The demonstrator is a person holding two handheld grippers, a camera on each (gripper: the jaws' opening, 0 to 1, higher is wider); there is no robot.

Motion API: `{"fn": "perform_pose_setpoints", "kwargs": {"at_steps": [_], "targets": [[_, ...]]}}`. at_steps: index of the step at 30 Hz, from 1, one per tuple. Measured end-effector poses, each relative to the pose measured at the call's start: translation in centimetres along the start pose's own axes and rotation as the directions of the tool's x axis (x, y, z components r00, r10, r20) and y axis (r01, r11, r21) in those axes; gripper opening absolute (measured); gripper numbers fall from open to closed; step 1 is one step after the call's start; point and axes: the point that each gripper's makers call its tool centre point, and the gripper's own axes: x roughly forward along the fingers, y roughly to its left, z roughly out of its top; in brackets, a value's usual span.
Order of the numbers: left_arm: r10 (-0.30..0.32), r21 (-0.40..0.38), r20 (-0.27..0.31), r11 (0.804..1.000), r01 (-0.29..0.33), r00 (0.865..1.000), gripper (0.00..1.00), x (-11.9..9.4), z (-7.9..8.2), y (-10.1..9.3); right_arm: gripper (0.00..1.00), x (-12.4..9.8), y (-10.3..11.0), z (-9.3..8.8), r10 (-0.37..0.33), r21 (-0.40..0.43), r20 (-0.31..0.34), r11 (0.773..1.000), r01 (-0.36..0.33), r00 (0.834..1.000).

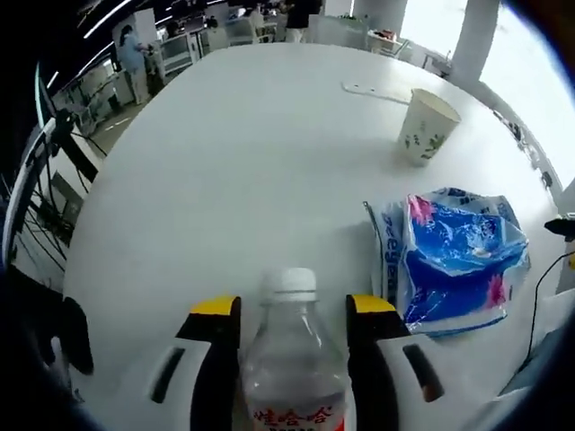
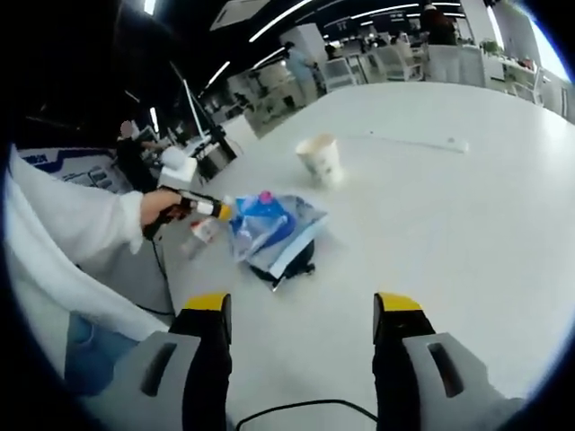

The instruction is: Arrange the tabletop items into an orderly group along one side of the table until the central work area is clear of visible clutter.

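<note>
**Left jaws clamped on bottle, right jaws spread over bare table**

Left gripper (image 1: 294, 310) grasps a clear water bottle (image 1: 291, 359), white cap upright between the yellow-tipped jaws. Just right of the jaws lies a blue plastic packet (image 1: 458, 260); beyond it, further ahead-right, a paper cup (image 1: 426, 126) stands upright, with a flat white strip (image 1: 375, 92) past that. White table (image 1: 234, 180) ahead of the jaws is bare. Right gripper (image 2: 304, 310) is released, nothing between the jaws; a black cable (image 2: 305, 409) curls at their base. Ahead-left: packet, cup, a hand (image 2: 160, 208) with the other gripper
</note>
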Motion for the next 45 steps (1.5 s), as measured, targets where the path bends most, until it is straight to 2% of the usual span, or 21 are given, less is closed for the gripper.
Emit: {"fn": "perform_pose_setpoints", "kwargs": {"at_steps": [9, 13, 17, 18, 19, 20, 27, 36, 39, 42, 45], "targets": [[0.011, -0.002, 0.03, 1.0, -0.011, 1.0, 0.44, 0.1, 0.4, 0.0, 0.61, 0.5, 0.9, -0.5, 0.025, -0.005, -0.025, 1.0, -0.025, 0.999], [0.006, 0.006, 0.048, 1.0, -0.006, 0.999, 0.37, 0.2, 0.5, -0.2, 0.6, 0.5, 0.9, -0.6, 0.026, -0.007, -0.026, 1.0, -0.026, 0.999], [0.006, 0.01, 0.04, 1.0, -0.006, 0.999, 0.29, 0.2, 0.6, -0.4, 0.6, 0.3, 0.7, -0.6, 0.024, 0.0, -0.021, 1.0, -0.024, 1.0], [0.003, 0.036, 0.03, 0.999, -0.005, 1.0, 0.25, 0.2, 0.8, -0.7, 0.59, 0.2, 0.6, -0.5, 0.021, 0.002, -0.016, 1.0, -0.021, 1.0], [0.004, 0.024, 0.016, 1.0, -0.004, 1.0, 0.24, 0.3, 0.7, -0.7, 0.59, 0.1, 0.6, -0.4, 0.02, 0.002, -0.014, 1.0, -0.02, 1.0], [0.001, 0.044, 0.02, 0.999, -0.002, 1.0, 0.23, 0.3, 0.7, -0.8, 0.59, 0.1, 0.5, -0.4, 0.018, 0.003, -0.012, 1.0, -0.018, 1.0], [0.002, 0.036, -0.006, 0.999, -0.002, 1.0, 0.22, -0.2, 0.1, -0.6, 0.59, -0.3, -0.1, -0.6, 0.01, 0.035, 0.011, 0.999, -0.01, 1.0], [0.024, -0.006, 0.102, 1.0, -0.023, 0.994, 0.21, -3.4, 1.3, 0.2, 0.59, -0.3, 0.2, -0.1, 0.019, 0.034, 0.022, 0.999, -0.019, 1.0], [0.031, -0.012, 0.158, 0.999, -0.03, 0.987, 0.21, -4.7, 2.2, 0.4, 0.59, -0.3, 0.5, 0.0, 0.026, 0.025, 0.026, 0.999, -0.027, 0.999], [0.045, -0.025, 0.231, 0.999, -0.04, 0.972, 0.21, -6.5, 3.5, 0.7, 0.59, -0.3, 0.8, -0.2, 0.034, 0.023, 0.026, 0.999, -0.034, 0.999], [0.068, -0.048, 0.267, 0.997, -0.058, 0.961, 0.2, -7.7, 4.3, 1.3, 0.59, -0.4, 0.8, -0.2, 0.034, 0.025, 0.029, 0.999, -0.035, 0.999]]}}
